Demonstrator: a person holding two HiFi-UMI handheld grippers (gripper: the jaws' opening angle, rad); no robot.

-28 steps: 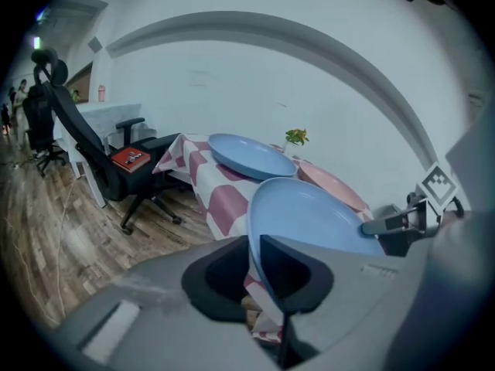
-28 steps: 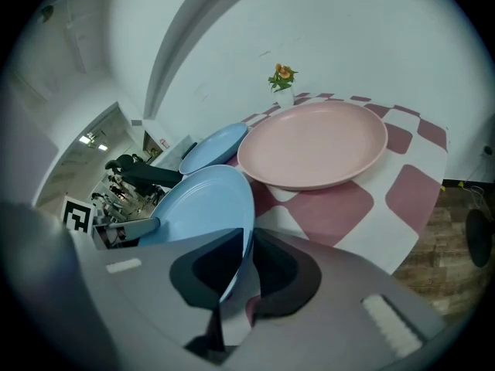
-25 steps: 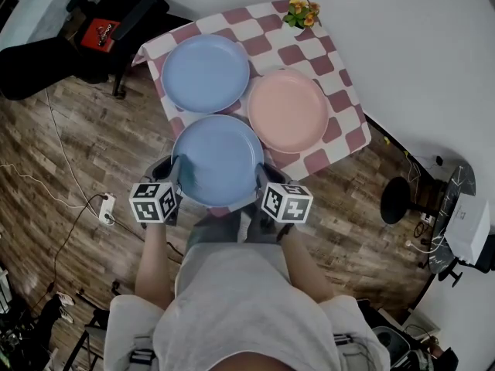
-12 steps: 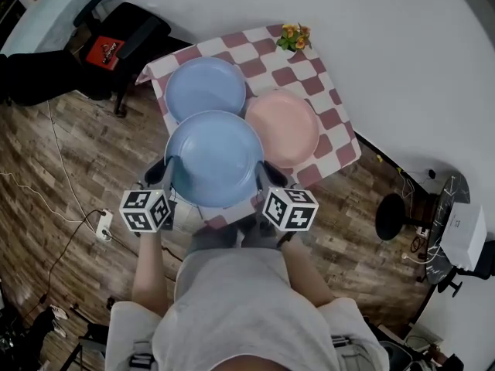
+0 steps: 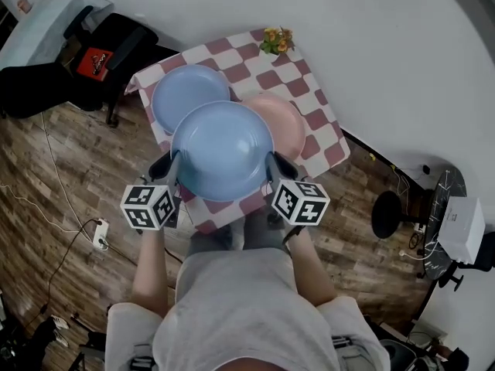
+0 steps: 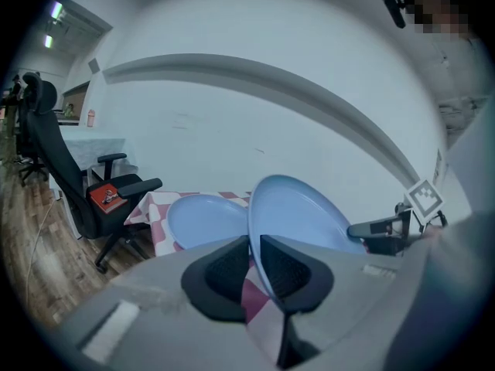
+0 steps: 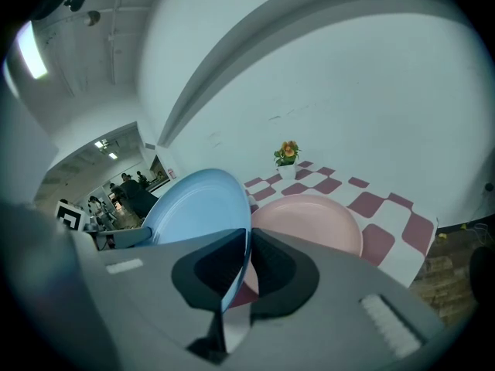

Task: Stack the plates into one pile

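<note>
A blue plate [image 5: 223,151] hangs above the checkered table [image 5: 317,141], gripped at both sides. My left gripper [image 5: 175,168] has the plate's left rim [image 6: 259,230] between its pads, and its jaws are opening a little. My right gripper [image 5: 272,166] clamps the right rim [image 7: 232,242], jaws closing. A second blue plate [image 5: 182,97] lies on the table at the back left. A pink plate [image 5: 288,118] lies at the right, partly hidden under the raised plate. The pink plate [image 7: 309,224] shows fully in the right gripper view.
A small pot of orange flowers [image 5: 274,41] stands at the table's far corner. A black office chair [image 5: 100,45] with a red item on its seat stands left of the table. A power strip [image 5: 100,234] and cables lie on the wood floor. A black stool [image 5: 387,215] stands at the right.
The blue plate has risen off the table's near edge and moved forward. It now overlaps the other blue plate and the pink one. Both grippers moved with it.
</note>
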